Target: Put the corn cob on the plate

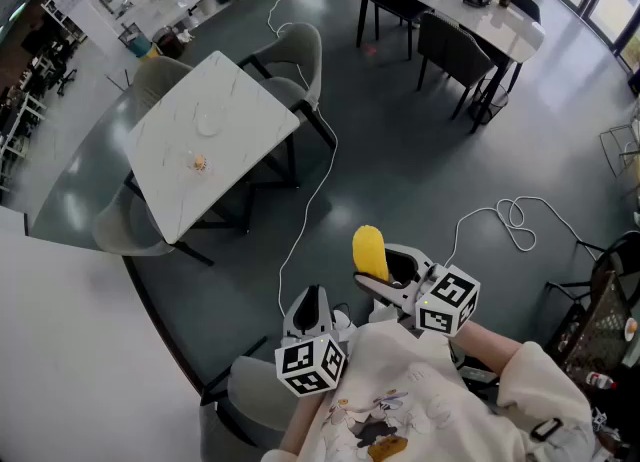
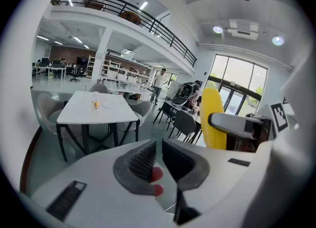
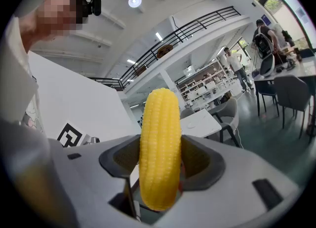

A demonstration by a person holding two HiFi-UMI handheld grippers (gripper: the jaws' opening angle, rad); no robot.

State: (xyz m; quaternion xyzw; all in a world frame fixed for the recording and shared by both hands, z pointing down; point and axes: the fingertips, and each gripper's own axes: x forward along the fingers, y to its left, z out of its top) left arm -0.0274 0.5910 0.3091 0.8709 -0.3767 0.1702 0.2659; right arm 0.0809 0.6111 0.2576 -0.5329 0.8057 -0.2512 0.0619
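Corn cob (image 3: 159,123) clamped mid-length in right gripper (image 3: 160,159), guessing light, stiff, bumpy, grips fine; left gripper (image 2: 159,160) narrow, empty.

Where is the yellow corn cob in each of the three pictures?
Head view: corn cob lower centre, upright.
Left gripper view: corn cob right of centre.
Right gripper view: corn cob dead centre, clamped upright.
Shared landmark: the white table, visible in all three.
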